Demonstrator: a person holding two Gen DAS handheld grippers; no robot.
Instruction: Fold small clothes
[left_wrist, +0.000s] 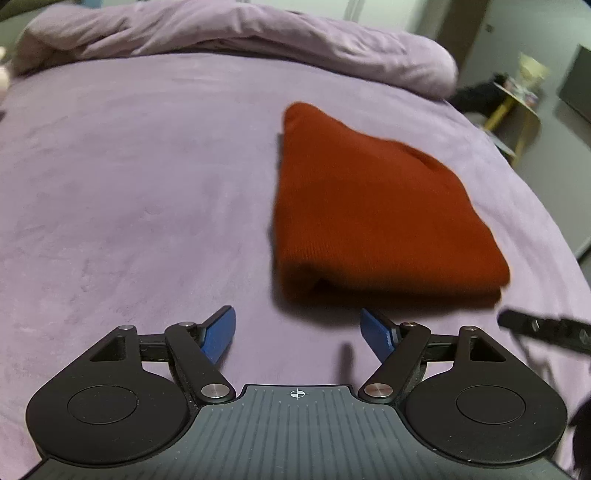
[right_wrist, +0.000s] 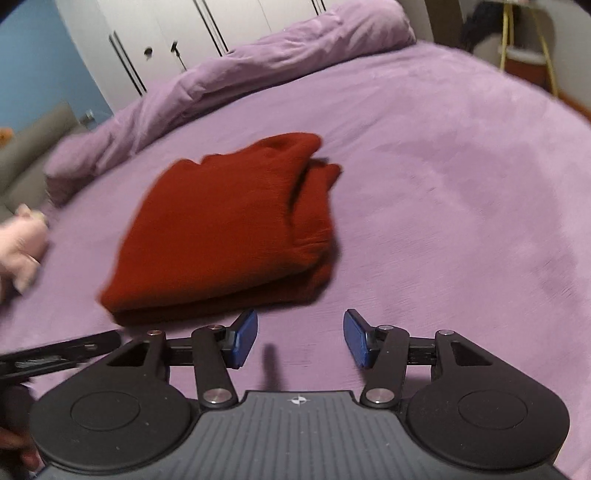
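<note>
A rust-red knitted garment (left_wrist: 373, 210) lies folded into a thick stack on the purple bed cover (left_wrist: 129, 184). My left gripper (left_wrist: 297, 334) hovers just in front of its near edge, jaws wide apart, nothing between the blue pads. In the right wrist view the same folded garment (right_wrist: 229, 225) sits ahead and to the left. My right gripper (right_wrist: 300, 338) stands open short of it, its blue pads holding nothing. Part of the other gripper's black frame shows at the edge of each view.
A rumpled purple duvet (left_wrist: 240, 33) is bunched along the far side of the bed. A pink soft toy (right_wrist: 20, 240) lies at the left edge. White wardrobe doors (right_wrist: 166, 33) stand behind, and a yellow-legged side table (left_wrist: 517, 99) stands beyond the bed's right edge.
</note>
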